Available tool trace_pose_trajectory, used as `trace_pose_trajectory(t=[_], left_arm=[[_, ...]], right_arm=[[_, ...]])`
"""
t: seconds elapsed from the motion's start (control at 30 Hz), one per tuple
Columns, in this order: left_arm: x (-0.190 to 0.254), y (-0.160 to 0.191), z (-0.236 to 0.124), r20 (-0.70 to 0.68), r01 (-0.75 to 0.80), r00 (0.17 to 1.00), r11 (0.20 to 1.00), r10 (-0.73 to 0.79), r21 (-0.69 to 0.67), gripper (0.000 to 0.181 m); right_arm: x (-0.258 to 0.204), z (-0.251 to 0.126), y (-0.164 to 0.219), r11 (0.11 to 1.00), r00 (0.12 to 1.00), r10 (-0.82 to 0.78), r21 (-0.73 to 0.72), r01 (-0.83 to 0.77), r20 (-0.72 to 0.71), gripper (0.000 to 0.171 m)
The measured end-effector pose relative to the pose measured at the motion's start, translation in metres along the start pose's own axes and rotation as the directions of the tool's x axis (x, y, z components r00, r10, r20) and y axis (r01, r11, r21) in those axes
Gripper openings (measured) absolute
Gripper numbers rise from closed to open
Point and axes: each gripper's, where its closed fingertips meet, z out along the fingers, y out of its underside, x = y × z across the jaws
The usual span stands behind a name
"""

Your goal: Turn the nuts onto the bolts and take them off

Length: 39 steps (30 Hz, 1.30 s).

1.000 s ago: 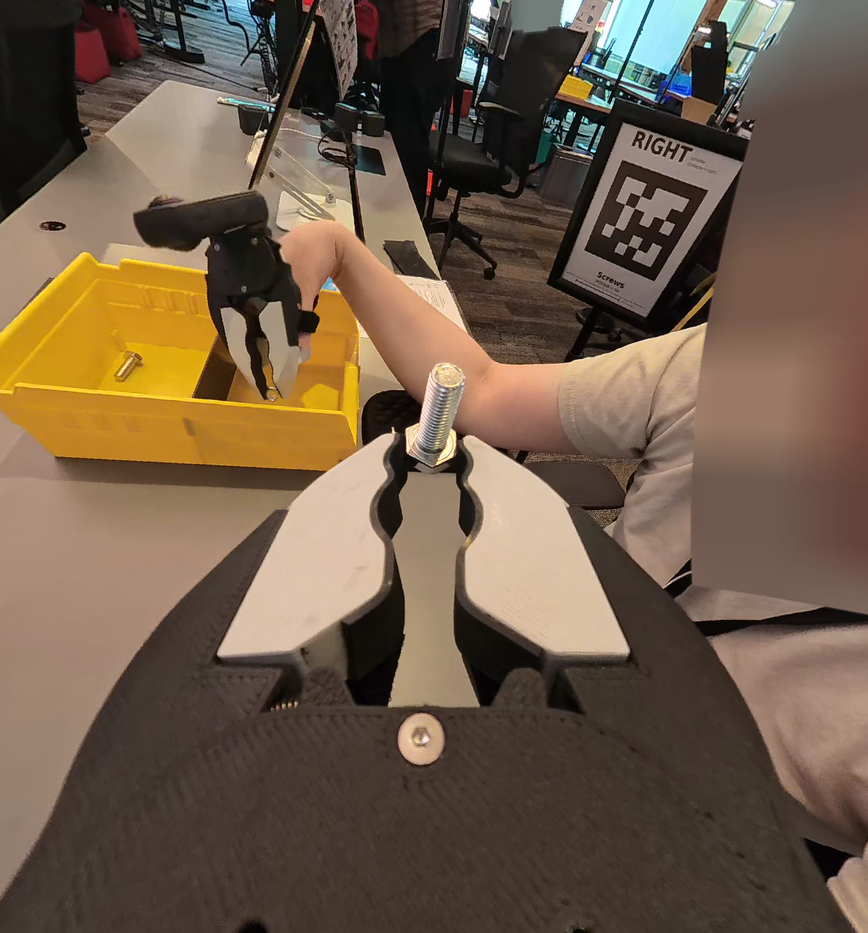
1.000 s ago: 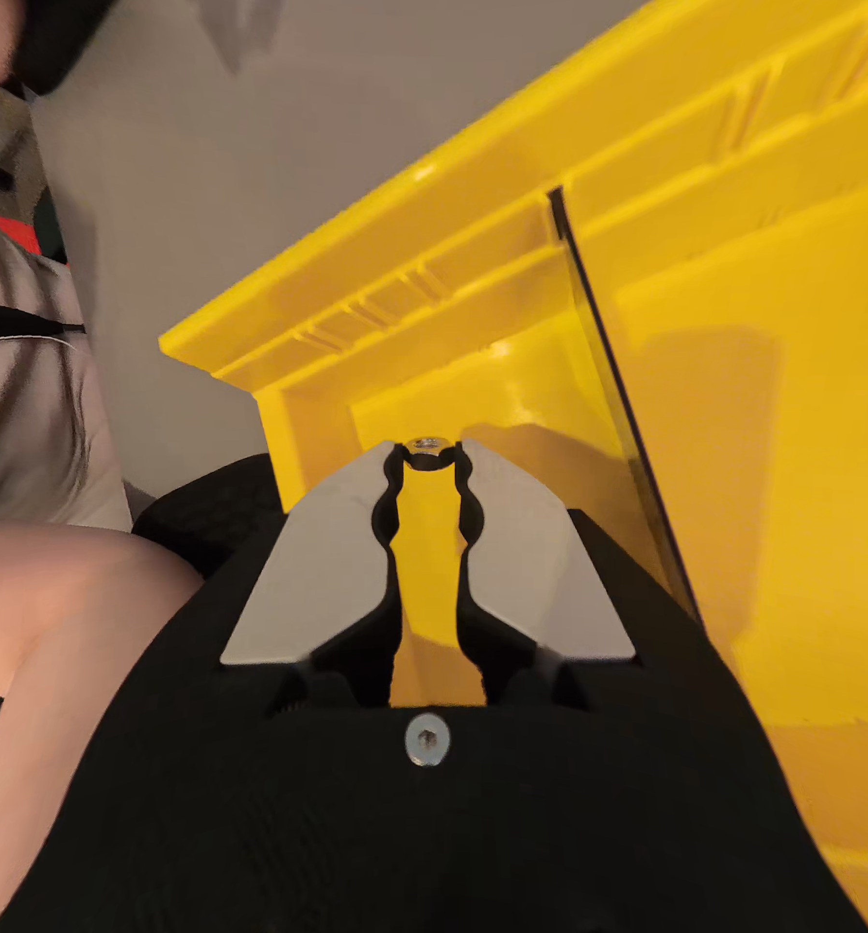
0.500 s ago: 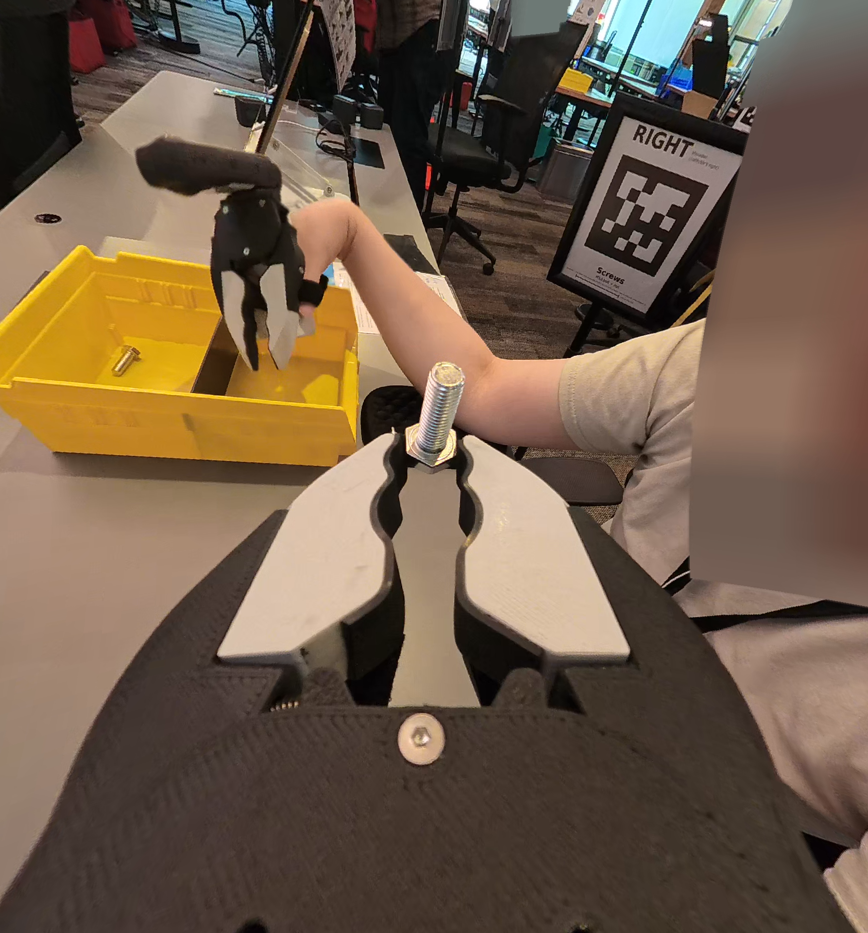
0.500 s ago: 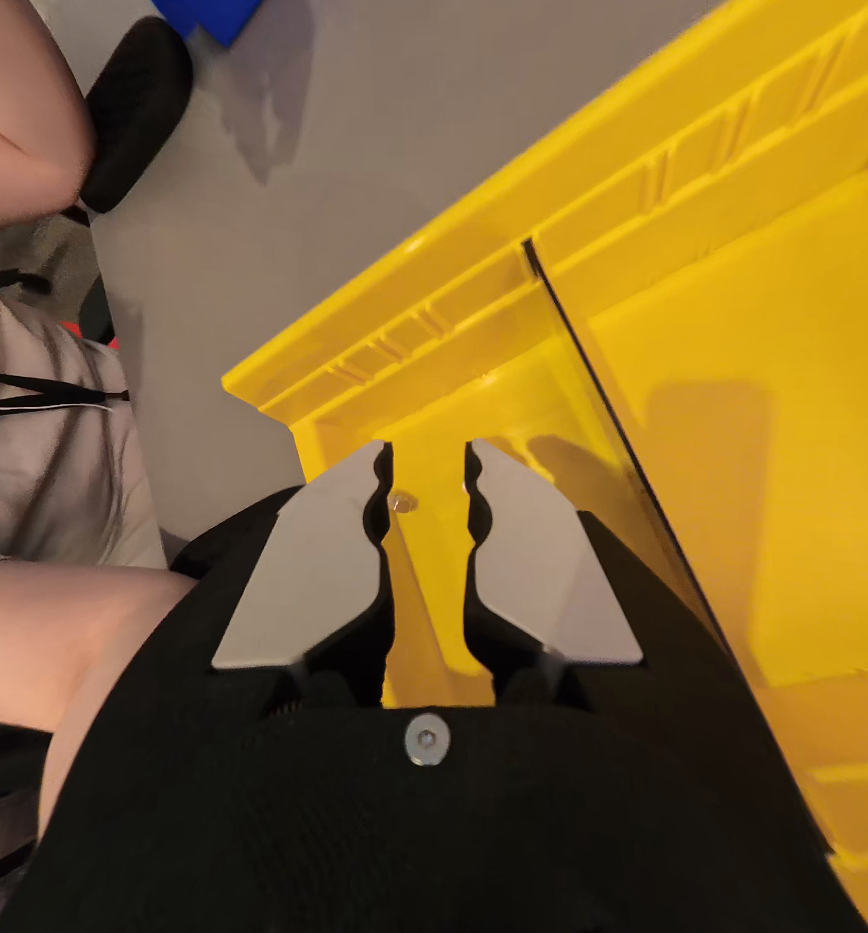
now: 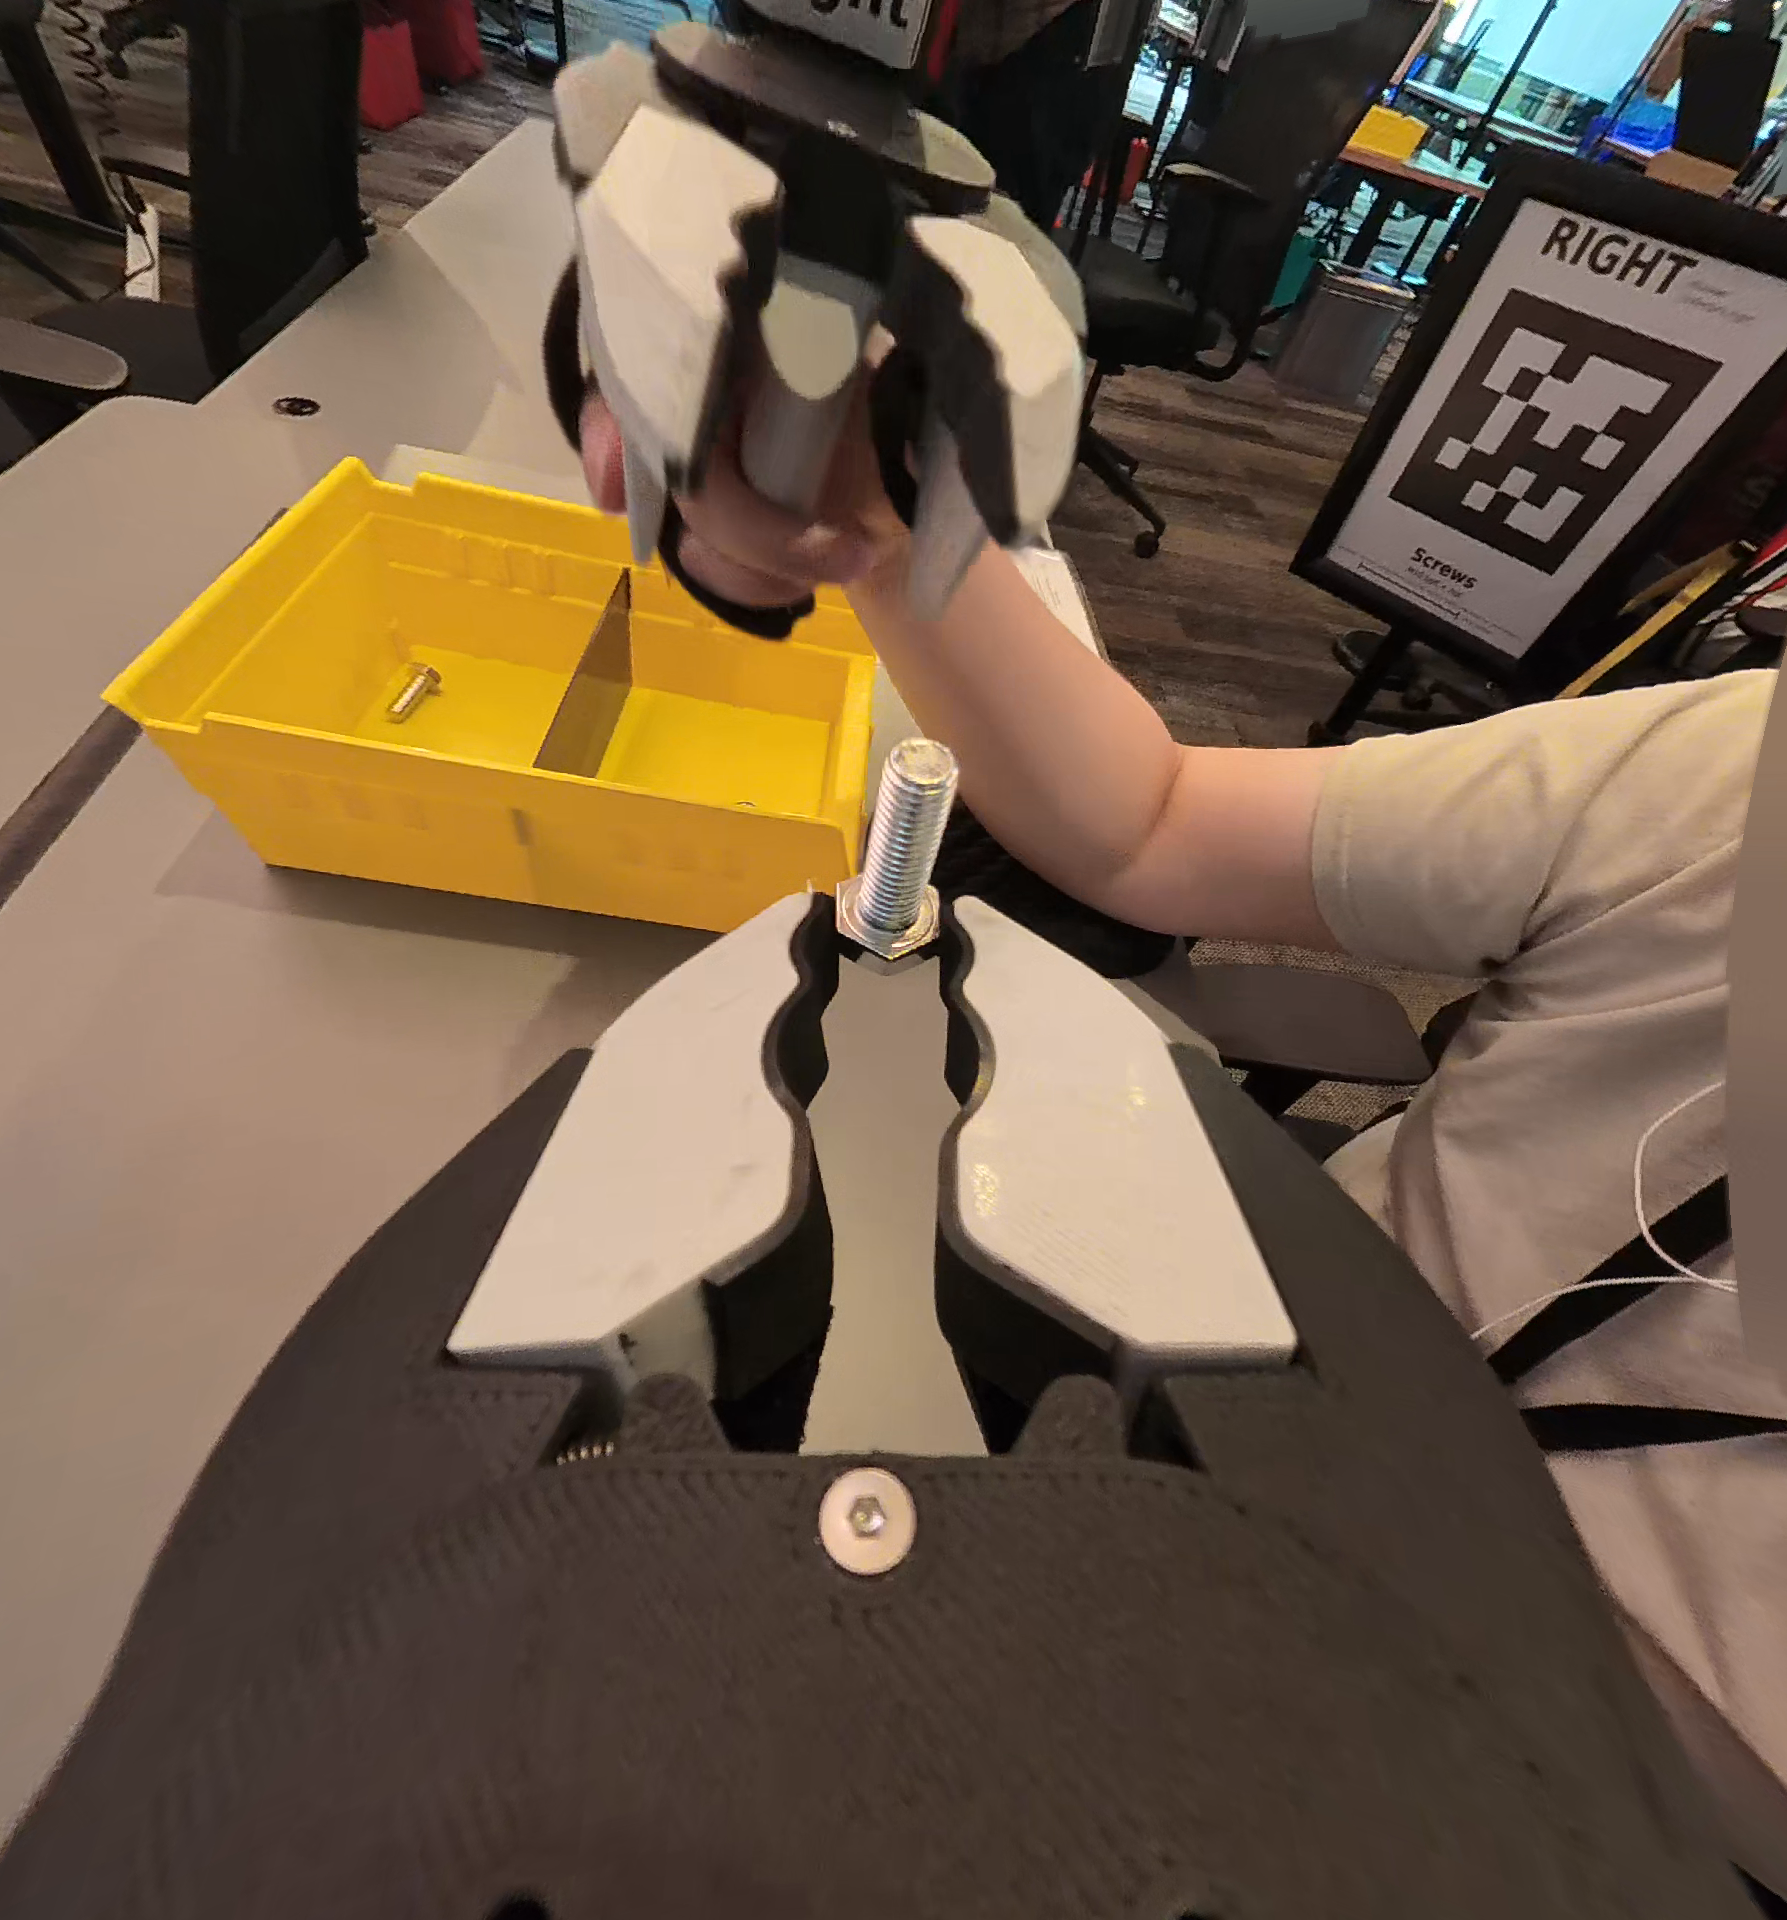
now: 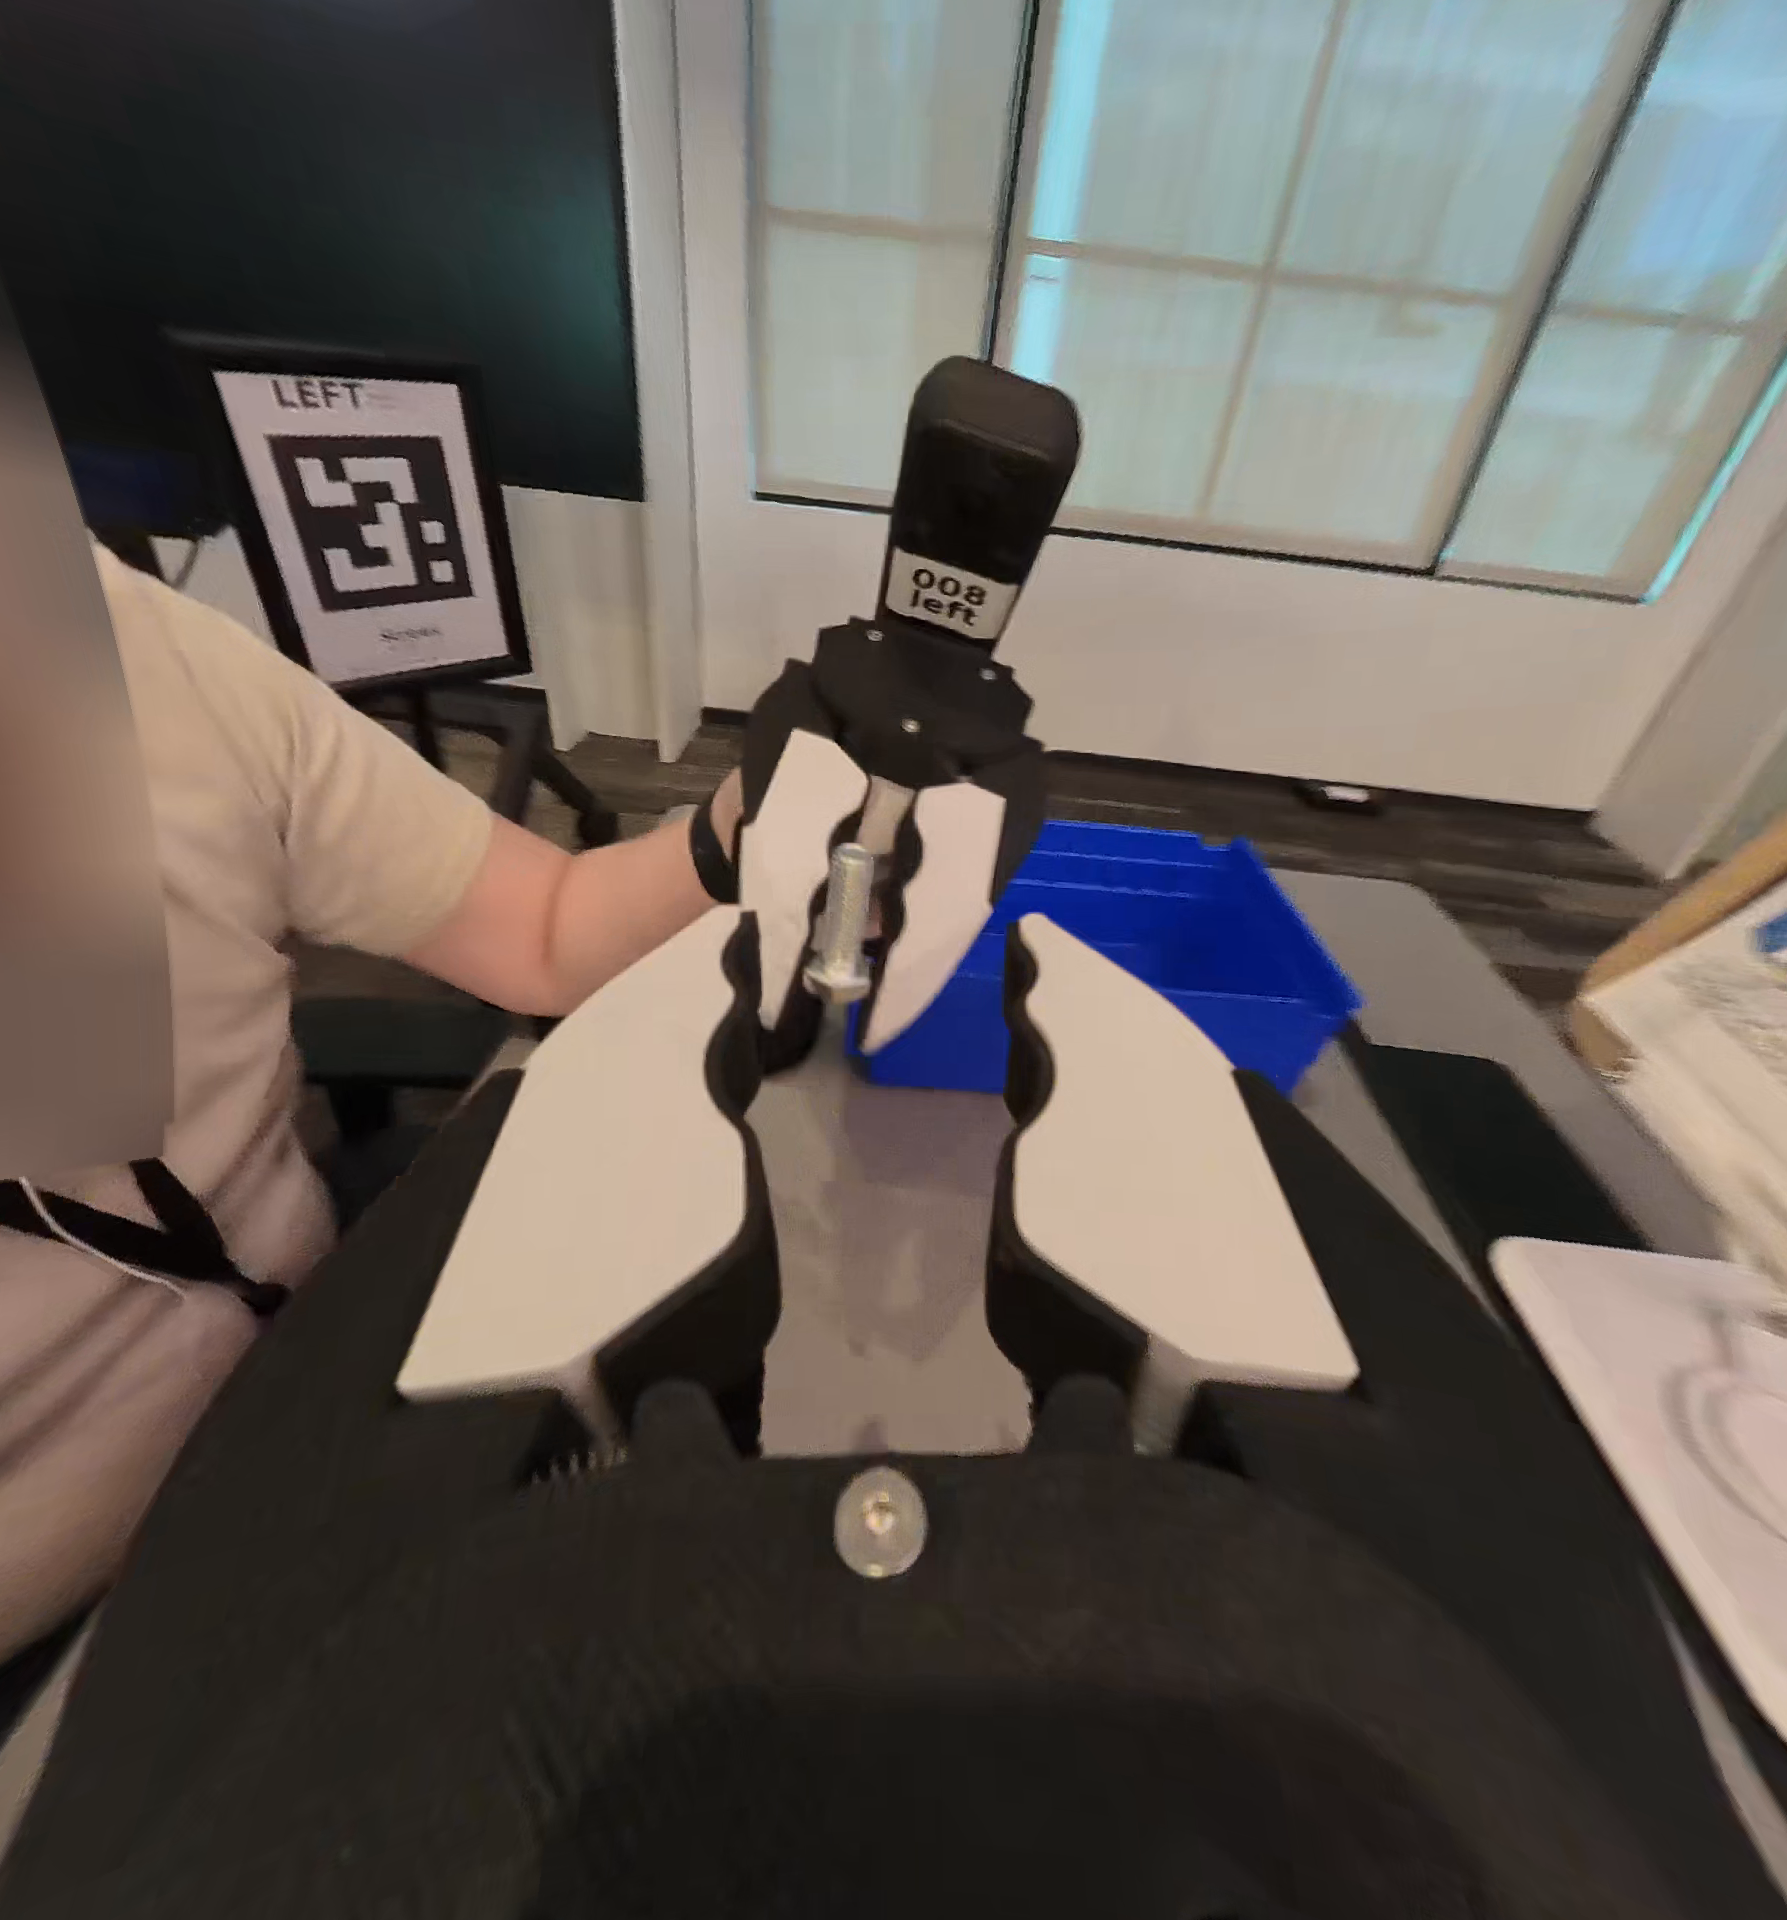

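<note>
My left gripper is shut on the hex head of a silver bolt, whose threaded shaft stands up bare from the fingertips. In the right wrist view the same bolt shows between the left gripper's fingers. My right gripper is open and empty, close to the bolt and facing it. In the left wrist view it hangs above and behind the bolt, jaws wide apart. A second, short bolt lies in the left compartment of the yellow bin.
The yellow bin has a dark divider and stands on the grey table. A blue bin stands behind the left gripper. The person's arm reaches across behind the bolt. Framed marker signs stand off the table. Left tips to right tips: about 7 cm.
My right gripper let go of the nut in the yellow bin, opened wide, rose out of the bin and swung round to face the bolt. My left gripper still holds the bolt.
</note>
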Motion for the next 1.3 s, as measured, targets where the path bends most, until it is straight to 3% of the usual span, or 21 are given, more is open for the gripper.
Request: trace_pose_trajectory(t=[0.2, 0.27, 0.3, 0.33, 0.43, 0.5, 0.57, 0.63, 0.7, 0.77, 0.87, 0.97, 1.03, 1.1, 1.17, 1.3], left_arm=[[0.0, 0.0, -0.002, -0.001, 0.001, 1.0, 1.0, -0.001, -0.002, 0.018], [0.002, -0.001, -0.001, -0.022, 0.0, 1.0, 1.0, 0.001, 0.009, 0.018], [0.003, 0.0, -0.001, -0.034, 0.002, 0.999, 1.0, -0.002, 0.003, 0.018], [0.003, 0.0, -0.001, -0.032, 0.005, 0.999, 1.0, -0.005, 0.001, 0.021], [-0.004, -0.012, -0.009, 0.003, 0.02, 1.0, 0.997, -0.021, 0.076, 0.039], [-0.014, -0.023, -0.021, 0.059, 0.043, 0.997, 0.987, -0.053, 0.157, 0.038], [-0.026, -0.033, -0.035, 0.11, 0.064, 0.99, 0.967, -0.093, 0.247, 0.039], [-0.033, -0.04, -0.048, 0.15, 0.059, 0.983, 0.95, -0.11, 0.307, 0.045], [-0.034, -0.043, -0.057, 0.168, 0.034, 0.981, 0.946, -0.092, 0.323, 0.048], [-0.03, -0.043, -0.062, 0.173, -0.015, 0.984, 0.952, -0.039, 0.305, 0.052], [-0.017, -0.046, -0.064, 0.163, -0.092, 0.986, 0.943, 0.041, 0.321, 0.057], [-0.017, -0.046, -0.067, 0.255, -0.19, 0.961, 0.926, 0.107, 0.327, 0.058], [-0.019, -0.046, -0.069, 0.313, -0.236, 0.94, 0.917, 0.133, 0.322, 0.058], [-0.02, -0.044, -0.07, 0.344, -0.25, 0.928, 0.923, 0.143, 0.293, 0.06], [-0.024, -0.042, -0.076, 0.379, -0.254, 0.914, 0.932, 0.144, 0.259, 0.063], [-0.026, -0.051, -0.114, 0.46, -0.301, 0.878, 0.901, 0.134, 0.313, 0.049]], right_arm=[[-0.002, 0.044, 0.026, 0.993, 0.995, 0.089, -0.085, -0.085, 0.041, 0.044], [-0.005, 0.049, 0.028, 0.991, 0.991, 0.107, -0.084, -0.1, 0.075, 0.033], [-0.009, 0.048, 0.027, 0.991, 0.987, 0.113, -0.086, -0.103, 0.114, 0.016], [-0.009, 0.045, 0.026, 0.991, 0.987, 0.113, -0.089, -0.103, 0.114, 0.01], [0.016, 0.018, 0.023, 0.993, 0.998, 0.043, -0.109, -0.047, -0.038, 0.01], [0.056, -0.023, 0.025, 0.989, 0.96, -0.016, -0.145, -0.026, -0.281, 0.01], [0.118, -0.093, 0.046, 0.963, 0.76, -0.123, -0.263, -0.064, -0.638, 0.01], [0.161, -0.171, 0.086, 0.894, 0.514, -0.256, -0.403, -0.197, -0.819, 0.01], [0.174, -0.223, 0.146, 0.755, 0.45, -0.28, -0.484, -0.442, -0.848, 0.01], [0.173, -0.254, 0.194, 0.594, 0.449, -0.293, -0.529, -0.606, -0.844, 0.01], [0.168, -0.27, 0.234, 0.413, 0.506, -0.347, -0.613, -0.674, -0.79, 0.011], [0.159, -0.272, 0.266, 0.275, 0.56, -0.305, -0.634, -0.722, -0.77, 0.011], [0.159, -0.273, 0.28, 0.235, 0.568, -0.291, -0.633, -0.738, -0.77, 0.012], [0.162, -0.274, 0.281, 0.25, 0.556, -0.298, -0.625, -0.739, -0.776, 0.014], [0.169, -0.274, 0.265, 0.328, 0.517, -0.313, -0.602, -0.728, -0.796, 0.021], [0.187, -0.252, 0.194, 0.644, 0.433, -0.298, -0.514, -0.567, -0.851, 0.027]])
